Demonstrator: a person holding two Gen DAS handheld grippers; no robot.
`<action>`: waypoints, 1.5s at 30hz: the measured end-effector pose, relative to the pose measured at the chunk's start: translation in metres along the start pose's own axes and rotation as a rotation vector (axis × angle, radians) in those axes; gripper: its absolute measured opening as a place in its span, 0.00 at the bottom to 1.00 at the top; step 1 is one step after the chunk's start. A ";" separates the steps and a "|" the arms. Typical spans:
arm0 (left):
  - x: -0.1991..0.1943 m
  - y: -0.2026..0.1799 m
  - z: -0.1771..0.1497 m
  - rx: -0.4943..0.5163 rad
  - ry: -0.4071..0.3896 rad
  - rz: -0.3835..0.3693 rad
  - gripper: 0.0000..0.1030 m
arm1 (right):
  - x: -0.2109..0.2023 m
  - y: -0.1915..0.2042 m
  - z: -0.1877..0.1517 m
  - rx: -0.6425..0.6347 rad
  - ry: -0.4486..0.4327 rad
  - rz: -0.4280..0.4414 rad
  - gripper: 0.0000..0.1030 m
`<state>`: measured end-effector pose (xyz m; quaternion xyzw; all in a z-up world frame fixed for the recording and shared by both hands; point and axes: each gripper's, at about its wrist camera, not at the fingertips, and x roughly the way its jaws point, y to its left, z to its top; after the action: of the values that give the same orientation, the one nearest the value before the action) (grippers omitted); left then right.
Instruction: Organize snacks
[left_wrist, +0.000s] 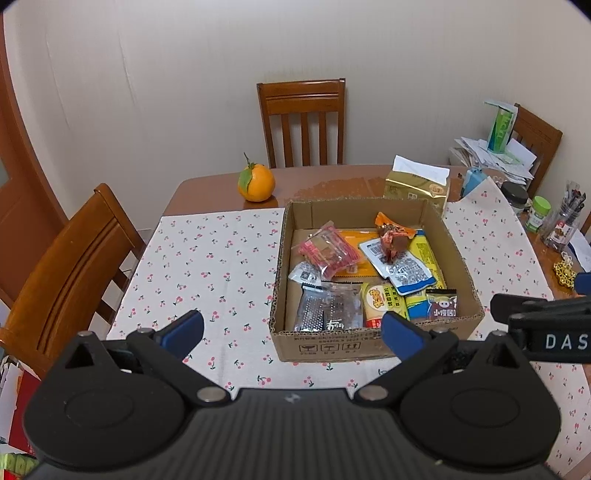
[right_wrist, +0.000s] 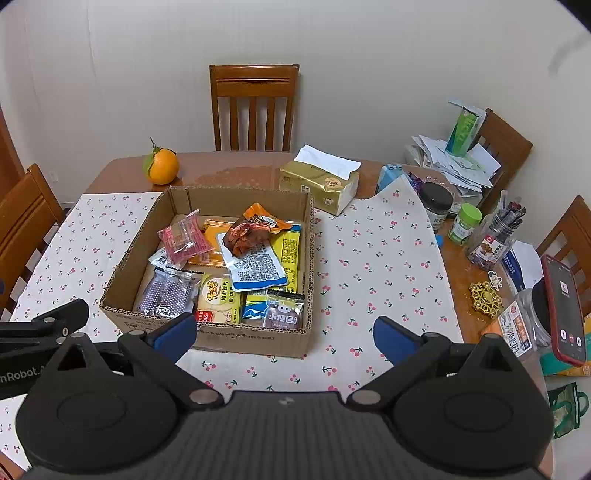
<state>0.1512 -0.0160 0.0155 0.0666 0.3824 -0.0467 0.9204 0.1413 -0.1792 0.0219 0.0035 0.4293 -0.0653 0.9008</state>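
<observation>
Left gripper is hovering with its blue fingers spread wide and nothing between them, low over the cherry-print cloth at the near edge of the table. Just beyond it the cardboard box is sitting on the cloth, holding the snacks in a loose heap: a pink packet at the far left, a silver packet at the near left, a yellow round-label packet beside it, and a crumpled orange-brown packet riding on top. An orange is resting on bare wood at the far left of the box.

Right gripper is likewise standing apart and empty, its left finger overlapping the box's near wall and its right finger over bare cloth. A tissue pack is lying just behind the box, with jars and a phone crowding the right edge.

The packets are overlapping, so a grab could be pinching two at once or slipping off the glossy film. A low approach might be catching the box wall and shoving the box.
</observation>
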 end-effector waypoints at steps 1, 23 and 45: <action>0.000 0.000 0.000 0.000 0.001 0.000 0.99 | 0.000 0.000 0.000 0.000 0.000 0.000 1.00; -0.001 0.003 -0.001 -0.002 0.011 -0.002 0.99 | -0.002 0.003 0.000 -0.003 -0.004 -0.005 1.00; -0.001 0.002 -0.001 -0.001 0.023 -0.003 0.99 | -0.003 0.002 0.000 0.000 -0.005 -0.009 1.00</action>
<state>0.1498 -0.0136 0.0161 0.0661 0.3931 -0.0473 0.9159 0.1398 -0.1772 0.0247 0.0013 0.4271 -0.0693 0.9016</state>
